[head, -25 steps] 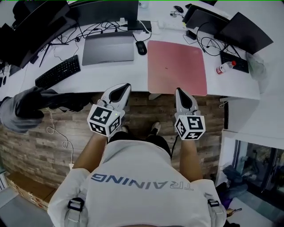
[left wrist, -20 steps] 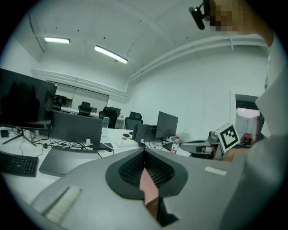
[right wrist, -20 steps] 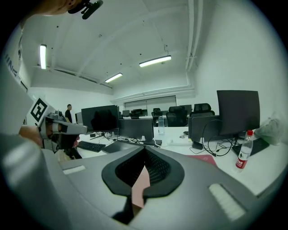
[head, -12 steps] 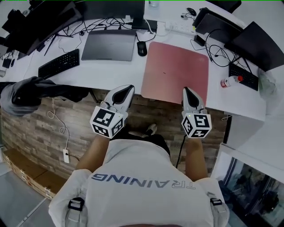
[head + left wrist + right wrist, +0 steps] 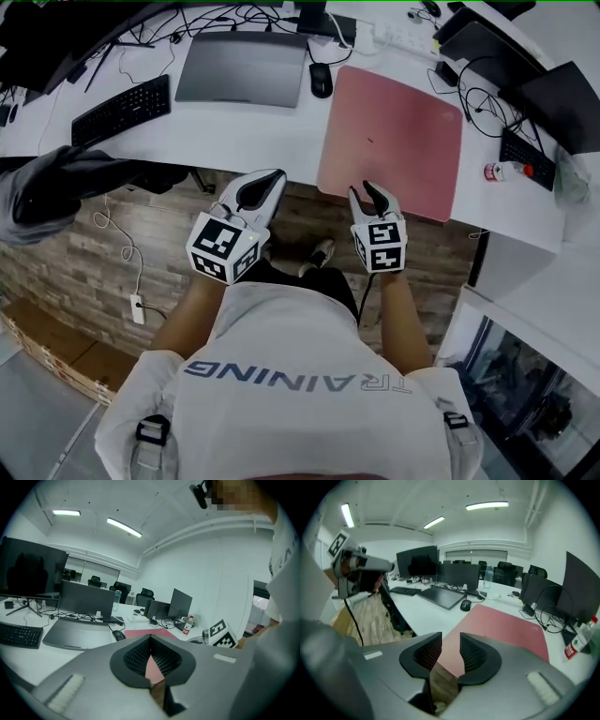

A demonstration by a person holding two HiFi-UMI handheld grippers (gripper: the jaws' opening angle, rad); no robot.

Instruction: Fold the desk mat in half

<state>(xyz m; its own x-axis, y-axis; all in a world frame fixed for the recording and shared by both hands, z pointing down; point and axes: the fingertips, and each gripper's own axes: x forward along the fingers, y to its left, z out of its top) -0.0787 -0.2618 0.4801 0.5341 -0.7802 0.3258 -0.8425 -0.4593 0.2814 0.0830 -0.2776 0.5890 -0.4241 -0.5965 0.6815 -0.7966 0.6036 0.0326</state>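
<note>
Your left gripper [image 5: 273, 178] hangs short of the desk mat [image 5: 394, 131], off its near left corner and over the floor, jaws closed on nothing. Your right gripper [image 5: 367, 190] sits at the mat's near edge; its jaws are opening and grip nothing, with the mat's near corner visible through the gap. The pink mat lies flat and unfolded on the white bench [image 5: 262, 141]. A black mouse [image 5: 322, 80] rests just left of the mat's far corner, and a keyboard [image 5: 122, 111] lies well left of the mat.
</note>
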